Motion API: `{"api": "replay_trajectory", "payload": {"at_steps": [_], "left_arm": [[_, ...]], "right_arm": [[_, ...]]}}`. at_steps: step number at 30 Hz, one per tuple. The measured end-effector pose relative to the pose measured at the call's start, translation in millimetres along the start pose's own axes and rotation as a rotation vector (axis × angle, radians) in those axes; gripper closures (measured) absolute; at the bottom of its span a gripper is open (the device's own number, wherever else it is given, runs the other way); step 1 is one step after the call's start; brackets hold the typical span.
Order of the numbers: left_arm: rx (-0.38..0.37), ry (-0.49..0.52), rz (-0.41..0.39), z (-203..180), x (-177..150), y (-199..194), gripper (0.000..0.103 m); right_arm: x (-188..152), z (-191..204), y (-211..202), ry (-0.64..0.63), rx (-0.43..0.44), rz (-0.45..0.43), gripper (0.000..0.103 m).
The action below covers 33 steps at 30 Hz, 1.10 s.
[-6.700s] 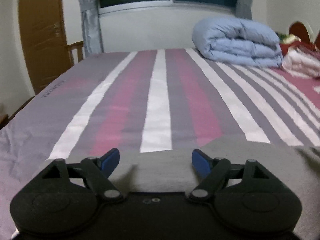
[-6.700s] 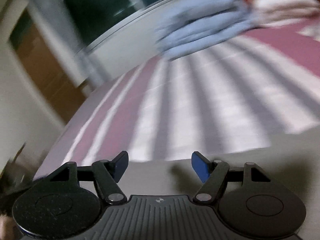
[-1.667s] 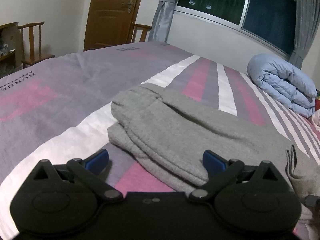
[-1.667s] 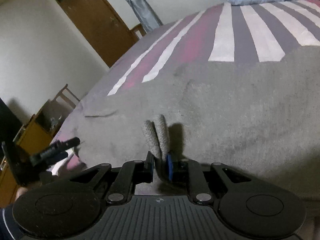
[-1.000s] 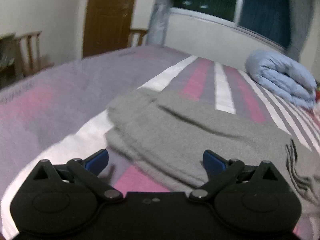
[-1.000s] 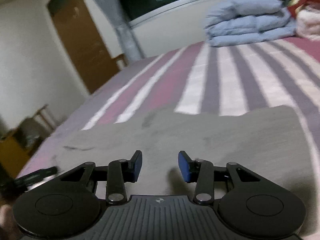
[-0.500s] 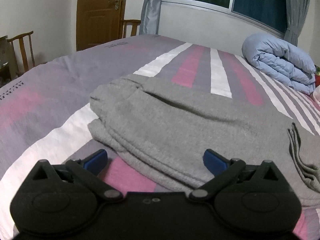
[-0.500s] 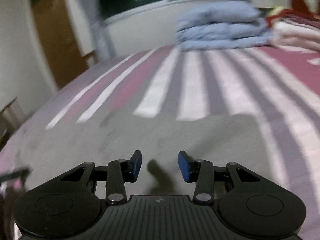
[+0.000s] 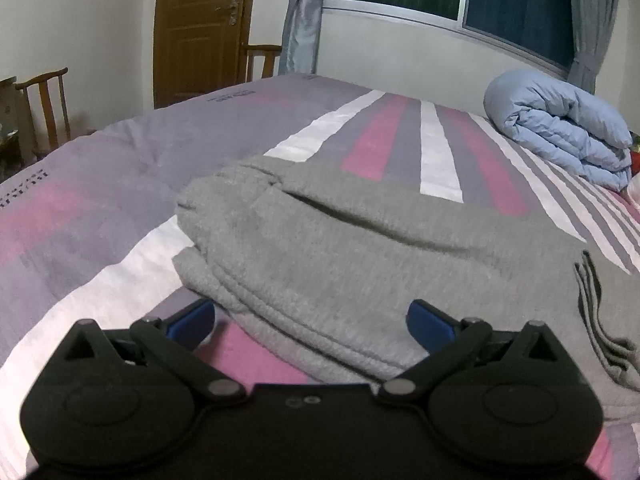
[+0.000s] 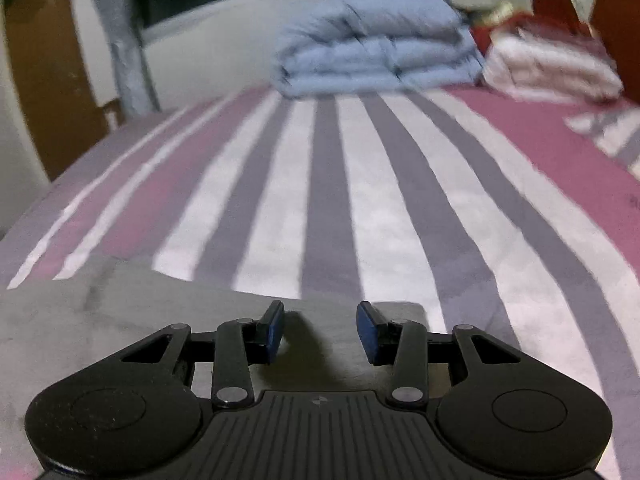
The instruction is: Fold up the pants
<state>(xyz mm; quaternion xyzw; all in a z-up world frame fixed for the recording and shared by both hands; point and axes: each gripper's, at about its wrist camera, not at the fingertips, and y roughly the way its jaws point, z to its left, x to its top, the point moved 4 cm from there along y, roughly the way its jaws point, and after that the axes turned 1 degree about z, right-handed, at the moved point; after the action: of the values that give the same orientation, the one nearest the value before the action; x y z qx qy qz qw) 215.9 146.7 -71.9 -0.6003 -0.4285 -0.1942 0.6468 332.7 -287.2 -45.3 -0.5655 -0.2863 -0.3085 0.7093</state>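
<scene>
The grey pants (image 9: 340,256) lie folded in layers on the striped bed, with the rounded fold at the left and stacked edges at the right. My left gripper (image 9: 310,326) is wide open and empty, its blue fingertips on either side of the near edge of the pants. In the right wrist view the pants (image 10: 120,312) show as a flat grey area at the lower left. My right gripper (image 10: 320,332) is open and empty just above the pants' far edge.
The bed cover (image 9: 400,136) has pink, white and grey stripes. A folded blue duvet (image 9: 560,124) lies at the far right, and also shows in the right wrist view (image 10: 376,44), beside white and red bedding (image 10: 552,64). A door (image 9: 200,28) and wooden chairs (image 9: 44,108) stand at the left.
My right gripper let go of the pants fold, opened, and swung right toward the far end of the bed. My left gripper stayed open and shifted only slightly.
</scene>
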Motion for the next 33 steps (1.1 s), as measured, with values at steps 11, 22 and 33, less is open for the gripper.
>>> {"api": "replay_trajectory", "payload": {"at_steps": [11,22,33], "left_arm": [[0.001,-0.027,0.011,6.9,1.7,-1.0,0.006],[-0.037,-0.087,0.044,20.0,-2.8,1.9,0.006],[-0.036,-0.093,0.057,20.8,-4.6,4.2,0.006]], "right_arm": [[-19.9,72.5,-2.1,-0.075,0.129,0.034,0.061],[-29.6,110.6,-4.4,-0.202,0.144,0.037,0.029],[-53.1,145.1,23.6,-0.232,0.148,0.153,0.015]]}}
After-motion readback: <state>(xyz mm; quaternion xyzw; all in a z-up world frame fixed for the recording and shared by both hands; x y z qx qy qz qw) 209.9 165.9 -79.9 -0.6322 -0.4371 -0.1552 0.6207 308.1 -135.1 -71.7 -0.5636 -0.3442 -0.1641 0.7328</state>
